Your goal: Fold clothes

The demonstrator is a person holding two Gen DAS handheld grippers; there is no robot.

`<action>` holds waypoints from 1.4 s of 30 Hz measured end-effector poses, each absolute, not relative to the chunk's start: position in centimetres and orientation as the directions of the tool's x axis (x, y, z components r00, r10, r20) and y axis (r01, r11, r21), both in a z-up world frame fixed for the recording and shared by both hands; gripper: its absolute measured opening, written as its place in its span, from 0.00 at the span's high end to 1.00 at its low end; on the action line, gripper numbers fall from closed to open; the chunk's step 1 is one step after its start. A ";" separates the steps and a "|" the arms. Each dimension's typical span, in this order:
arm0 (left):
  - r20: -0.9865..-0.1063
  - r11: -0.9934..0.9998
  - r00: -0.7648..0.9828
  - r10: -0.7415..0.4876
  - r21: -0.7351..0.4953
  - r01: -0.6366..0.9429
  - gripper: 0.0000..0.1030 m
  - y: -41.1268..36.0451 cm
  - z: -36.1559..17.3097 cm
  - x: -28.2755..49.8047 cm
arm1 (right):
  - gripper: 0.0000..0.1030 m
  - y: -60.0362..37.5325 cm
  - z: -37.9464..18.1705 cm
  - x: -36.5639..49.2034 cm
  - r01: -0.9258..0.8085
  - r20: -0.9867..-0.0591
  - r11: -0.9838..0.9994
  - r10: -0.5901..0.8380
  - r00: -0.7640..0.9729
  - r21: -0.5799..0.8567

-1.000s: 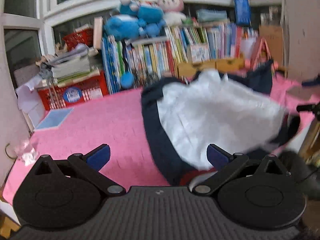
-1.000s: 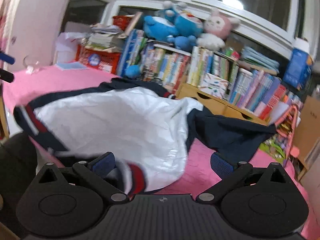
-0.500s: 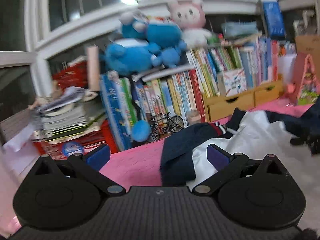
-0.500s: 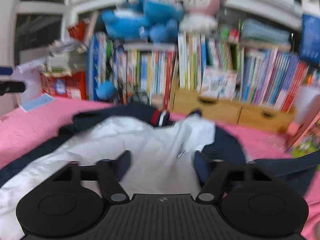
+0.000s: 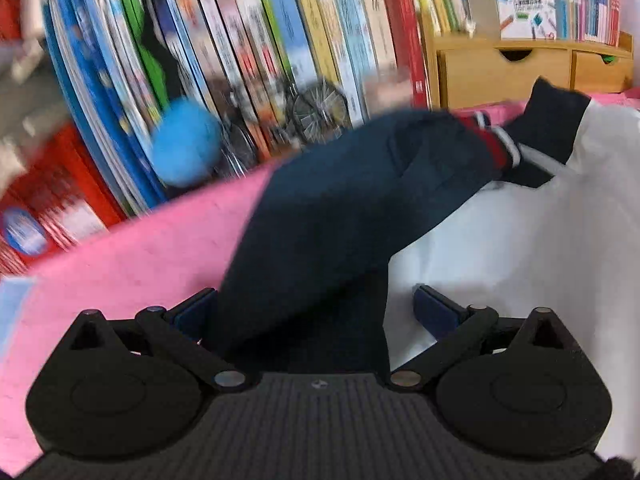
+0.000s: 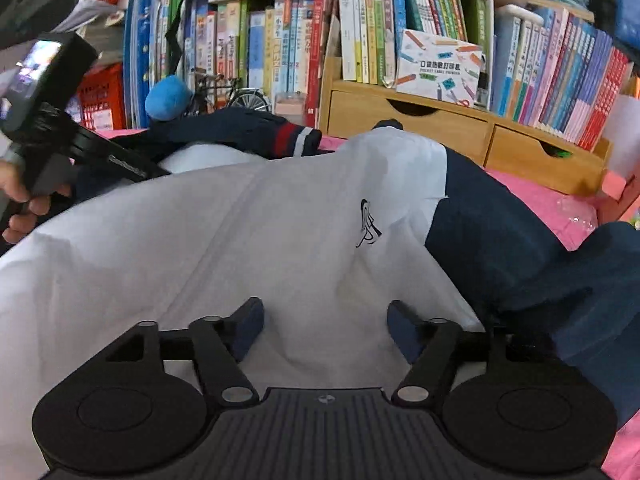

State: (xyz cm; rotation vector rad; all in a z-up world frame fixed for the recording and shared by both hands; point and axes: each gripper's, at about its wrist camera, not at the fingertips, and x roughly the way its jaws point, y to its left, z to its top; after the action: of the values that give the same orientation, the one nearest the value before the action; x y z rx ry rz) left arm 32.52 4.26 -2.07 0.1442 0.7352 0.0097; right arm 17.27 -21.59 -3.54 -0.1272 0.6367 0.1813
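**Cloth, plastic, wood and paper**

The jacket (image 6: 280,240) is smooth cloth, white with a faint sheen, its navy sleeve (image 5: 340,216) matt, with a ribbed knit cuff (image 6: 296,140). The pink cover (image 5: 132,264) looks nubbly and matt. Both the left gripper (image 5: 316,312) and the right gripper (image 6: 324,328) are matt black plastic with ridged bases and small shiny metal pins. At upper right, the drawer unit (image 6: 440,128) is pale bare wood; the books (image 6: 280,40) show glossy paper spines.

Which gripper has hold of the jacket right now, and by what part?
Neither. The left gripper straddles the jacket's navy sleeve, jaws open; the right gripper is open over the white front panel.
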 end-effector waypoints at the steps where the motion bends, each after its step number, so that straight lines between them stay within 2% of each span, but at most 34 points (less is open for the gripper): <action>1: -0.682 0.993 0.729 0.052 0.115 0.037 0.00 4.7 -2.5 33.0 | 0.30 -21.7 -3.5 17.3 -0.205 -0.604 0.977 0.132 0.786 -0.053; 3: -0.684 0.999 0.729 0.035 0.035 -0.015 0.16 6.1 -2.4 33.2 | 0.28 -22.0 -3.5 17.4 -0.200 -0.610 0.979 0.138 0.780 -0.033; 5: -0.672 0.999 0.739 0.049 0.020 -0.049 0.39 6.6 -1.8 32.9 | 0.26 -22.1 -3.5 17.7 -0.196 -0.616 0.980 0.143 0.775 -0.019; 6: -0.660 0.998 0.748 0.066 0.036 -0.056 0.45 6.7 -1.3 32.6 | 0.26 -22.1 -3.5 17.7 -0.196 -0.616 0.980 0.142 0.775 -0.020; 8: -0.623 0.994 0.775 0.103 0.083 -0.065 0.70 7.0 0.1 31.6 | 0.22 -21.9 -3.6 17.8 -0.199 -0.615 0.979 0.137 0.776 -0.033; 9: -0.589 0.985 0.791 0.168 0.133 -0.111 0.86 7.2 0.9 31.0 | 0.21 -21.8 -3.6 17.7 -0.200 -0.614 0.979 0.133 0.778 -0.041; 10: -0.542 0.966 0.802 0.252 0.186 -0.178 0.94 7.8 2.1 30.6 | 0.21 -21.7 -3.6 17.7 -0.201 -0.614 0.978 0.129 0.779 -0.049; 12: -0.521 0.948 0.792 0.319 0.157 -0.279 0.94 11.0 4.6 30.0 | 0.20 -21.6 -3.6 17.6 -0.200 -0.613 0.978 0.125 0.780 -0.055; 15: -0.560 0.928 0.748 0.355 0.116 -0.354 0.94 15.7 6.3 29.6 | 0.20 -21.6 -3.6 17.7 -0.200 -0.613 0.978 0.124 0.780 -0.056; 19: -0.574 0.921 0.729 0.374 0.134 -0.366 0.92 18.1 5.8 27.3 | 0.16 -21.4 -3.7 17.6 -0.201 -0.612 0.977 0.119 0.781 -0.065; 28: -0.604 0.865 0.682 0.413 0.025 -0.501 0.85 23.5 5.0 26.2 | 0.09 -21.0 -3.9 17.5 -0.251 -0.618 0.966 0.162 0.769 -0.059; 32: -0.634 0.763 0.541 0.553 0.125 -0.634 0.88 27.0 2.4 25.6 | 0.06 -20.5 -3.9 17.4 -0.249 -0.613 0.964 0.142 0.777 -0.093; 36: -0.667 0.790 0.573 0.476 0.039 -0.611 0.88 29.0 1.2 24.0 | 0.05 -20.8 -4.0 17.7 -0.247 -0.619 0.966 0.150 0.771 -0.074; 39: -0.614 0.835 0.628 0.477 0.095 -0.541 0.87 27.3 2.5 23.5 | 0.04 -20.9 -4.1 17.7 -0.244 -0.621 0.967 0.149 0.770 -0.070; 42: -0.575 0.897 0.725 0.378 0.032 -0.442 0.82 25.9 4.1 23.3 | 0.03 -20.7 -4.1 17.7 -0.240 -0.620 0.968 0.144 0.771 -0.074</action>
State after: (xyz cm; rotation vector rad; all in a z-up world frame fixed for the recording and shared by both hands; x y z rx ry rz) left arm 23.28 25.86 4.09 -0.1102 0.6099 0.4529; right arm 17.67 -20.72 -4.12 -0.1528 0.6579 0.2092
